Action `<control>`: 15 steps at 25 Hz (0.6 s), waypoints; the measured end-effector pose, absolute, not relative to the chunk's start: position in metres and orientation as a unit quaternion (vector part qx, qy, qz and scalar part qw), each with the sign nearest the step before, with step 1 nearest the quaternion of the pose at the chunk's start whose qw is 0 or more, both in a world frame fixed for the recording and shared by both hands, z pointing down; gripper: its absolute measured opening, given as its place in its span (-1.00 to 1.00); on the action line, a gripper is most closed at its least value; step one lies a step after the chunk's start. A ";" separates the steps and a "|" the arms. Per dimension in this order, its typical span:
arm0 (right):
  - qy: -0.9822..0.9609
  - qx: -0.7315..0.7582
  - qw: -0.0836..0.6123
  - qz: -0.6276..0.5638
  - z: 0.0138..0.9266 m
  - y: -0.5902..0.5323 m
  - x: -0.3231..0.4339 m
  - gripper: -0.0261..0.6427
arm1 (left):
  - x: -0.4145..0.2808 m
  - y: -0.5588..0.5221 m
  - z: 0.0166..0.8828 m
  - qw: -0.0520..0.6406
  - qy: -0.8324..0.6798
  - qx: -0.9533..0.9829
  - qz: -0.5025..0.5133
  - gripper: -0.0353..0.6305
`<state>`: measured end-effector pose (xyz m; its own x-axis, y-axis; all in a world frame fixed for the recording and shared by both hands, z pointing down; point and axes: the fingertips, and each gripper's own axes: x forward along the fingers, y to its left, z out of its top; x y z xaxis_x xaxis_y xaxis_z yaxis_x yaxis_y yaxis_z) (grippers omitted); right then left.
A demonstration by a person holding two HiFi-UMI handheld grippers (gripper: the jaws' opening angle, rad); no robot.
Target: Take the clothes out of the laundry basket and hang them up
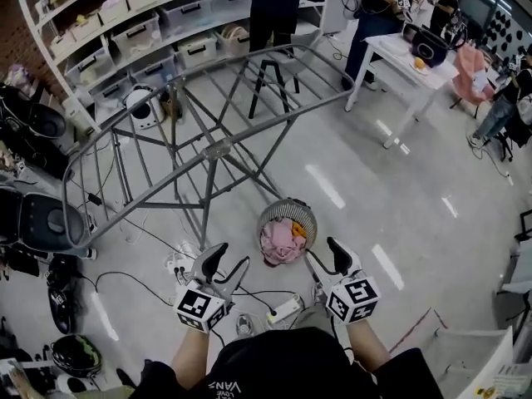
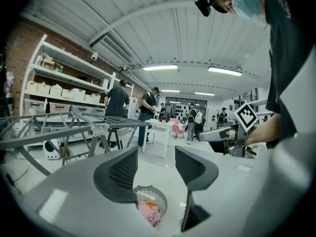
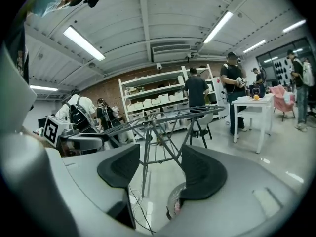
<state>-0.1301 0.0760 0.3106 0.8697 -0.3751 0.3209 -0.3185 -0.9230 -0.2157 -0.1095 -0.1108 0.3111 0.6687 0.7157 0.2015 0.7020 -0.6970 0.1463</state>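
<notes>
A round mesh laundry basket (image 1: 287, 216) stands on the floor in front of me, holding pink clothes (image 1: 281, 241) and a bit of orange. Behind it spreads a grey metal drying rack (image 1: 218, 150) with nothing hung on it. My left gripper (image 1: 228, 266) is held open just left of the basket, nothing between its jaws. My right gripper (image 1: 323, 258) stands open to the basket's right, also with nothing in it. In the left gripper view the basket (image 2: 150, 204) shows below the open gripper (image 2: 155, 171). The right gripper view shows the basket's rim (image 3: 175, 197) partly hidden by one finger.
Cables and a white power strip (image 1: 284, 309) lie on the floor near my feet. Shelves with bins (image 1: 133, 32) line the back left. A white table (image 1: 411, 66) and several people stand at the back right. A dark chair (image 1: 274, 73) sits behind the rack.
</notes>
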 end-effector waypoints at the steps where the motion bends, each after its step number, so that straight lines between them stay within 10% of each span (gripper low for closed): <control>1: 0.193 -0.960 0.072 -0.190 0.316 0.084 -0.122 -0.16 | -0.103 -0.100 0.317 0.031 0.381 0.915 0.127 -0.26; 15: 0.210 -0.921 0.118 -0.307 0.472 0.153 -0.071 -0.17 | -0.026 -0.013 0.517 -0.005 0.382 0.881 0.280 -0.26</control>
<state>-0.0707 0.1535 0.4720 0.7231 -0.4587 0.5164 -0.3139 -0.8842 -0.3459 -0.0259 -0.0135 0.5173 0.5522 0.6693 0.4970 0.6752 -0.7088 0.2044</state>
